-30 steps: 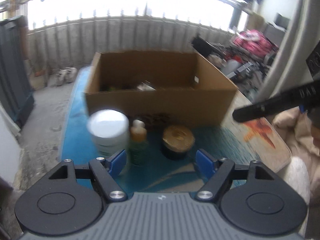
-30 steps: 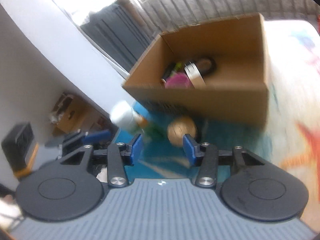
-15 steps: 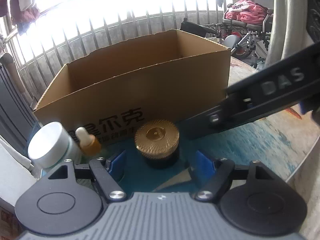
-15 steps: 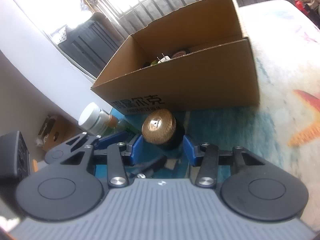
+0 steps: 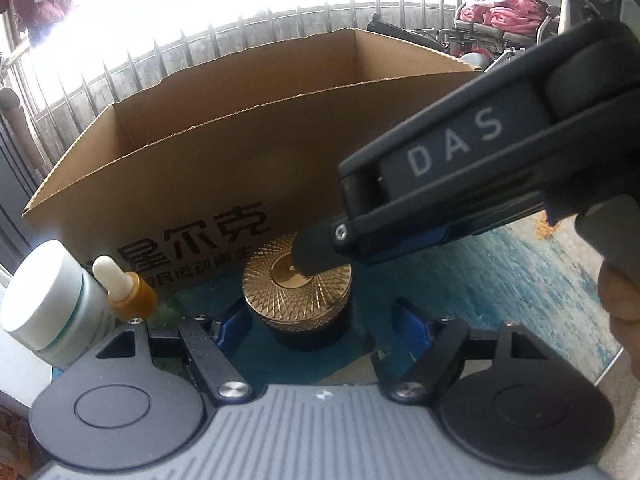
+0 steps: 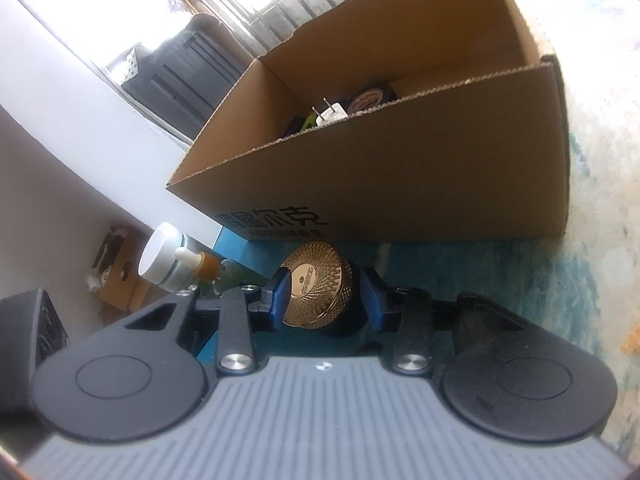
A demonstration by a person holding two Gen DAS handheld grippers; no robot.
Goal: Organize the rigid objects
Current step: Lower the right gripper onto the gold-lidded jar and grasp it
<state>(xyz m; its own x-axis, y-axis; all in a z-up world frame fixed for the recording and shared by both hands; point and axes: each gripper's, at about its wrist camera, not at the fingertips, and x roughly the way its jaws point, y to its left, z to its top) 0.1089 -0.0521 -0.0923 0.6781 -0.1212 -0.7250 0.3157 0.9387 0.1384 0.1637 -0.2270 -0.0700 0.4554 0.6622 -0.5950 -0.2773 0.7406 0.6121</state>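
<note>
Cardboard box (image 5: pixel 248 152): open-topped, brown, black printed characters on its near wall; stands on the mat. The right wrist view shows part of its contents: a white plug adapter (image 6: pixel 330 114) with two prongs, a round dark tin (image 6: pixel 370 98) and something yellow-green beside them; the rest is hidden by the wall.

Gold-lidded jar (image 5: pixel 298 290): black body, ribbed gold cap; stands upright just in front of the box's near wall.

White-capped jar (image 5: pixel 42 298): at the left edge of the mat, near the box's corner.

Dropper bottle (image 5: pixel 126 286): white bulb, amber collar; touching or just beside the white-capped jar.

Mat (image 5: pixel 516 280): blue sea print with orange patches, covering the surface.

Room: barred railing (image 5: pixel 240 36) with bright daylight behind it, a pink bundle (image 5: pixel 500 4) on a frame to the right, a white wall (image 6: pixel 80 128) to the left.

Left gripper (image 5: pixel 320 322): jaws spread wide, low on either side of the gold-lidded jar, pads clear of it.

Right gripper (image 6: pixel 326 294): jaws closing around the gold cap, which sits between them; one pad looks to meet the cap, the other stands slightly off it.
</note>
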